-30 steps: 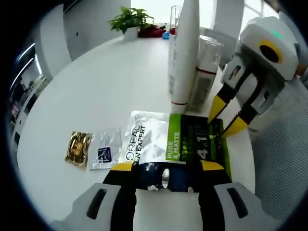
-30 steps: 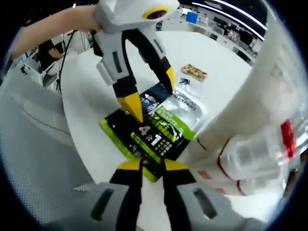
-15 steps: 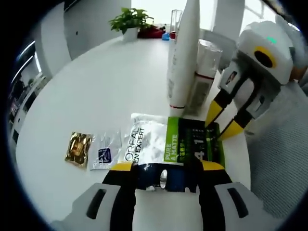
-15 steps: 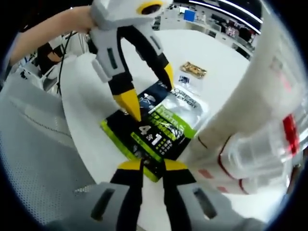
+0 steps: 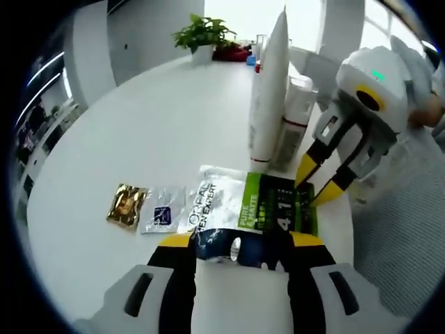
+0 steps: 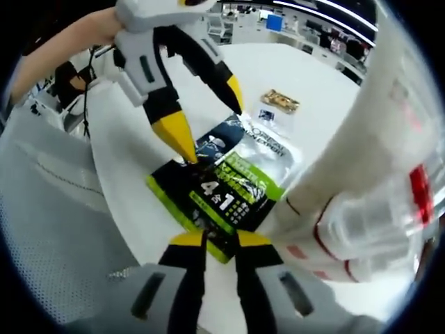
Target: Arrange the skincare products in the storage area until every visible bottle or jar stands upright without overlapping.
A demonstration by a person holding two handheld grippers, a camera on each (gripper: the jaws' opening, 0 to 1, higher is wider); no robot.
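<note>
- Our left gripper (image 5: 240, 240) has its yellow-tipped fingers (image 5: 175, 241) spread wide, one at each side of the near edge of the sachet (image 5: 257, 212); whether they touch it we cannot tell.
- Our right gripper (image 6: 221, 240) has its fingers (image 6: 188, 240) close together with only a narrow slit between, over the black-and-green corner of the sachet (image 6: 233, 188); whether they pinch it we cannot tell.
- In the right gripper view the left gripper (image 6: 208, 115) comes down from above with fingers wide apart, tips at the sachet's dark end.
- In the left gripper view the right gripper (image 5: 320, 181) comes in from the right, its tips at the sachet's green-and-black end.
- The sachet lies flat on the tabletop (image 5: 153, 132), near its edge, silver at one end, green and black at the other.
- Just beside its silver end lie a clear packet (image 5: 163, 212) and then a gold packet (image 5: 127, 204), both flat.
- Beyond the sachet a tall white tube (image 5: 270, 90) stands upright, with a clear jar (image 5: 295, 118) touching or just beside it.
- A potted plant (image 5: 205, 38) sits at the far edge.
- Grey mesh (image 6: 62, 223) runs past the table's near edge.
</note>
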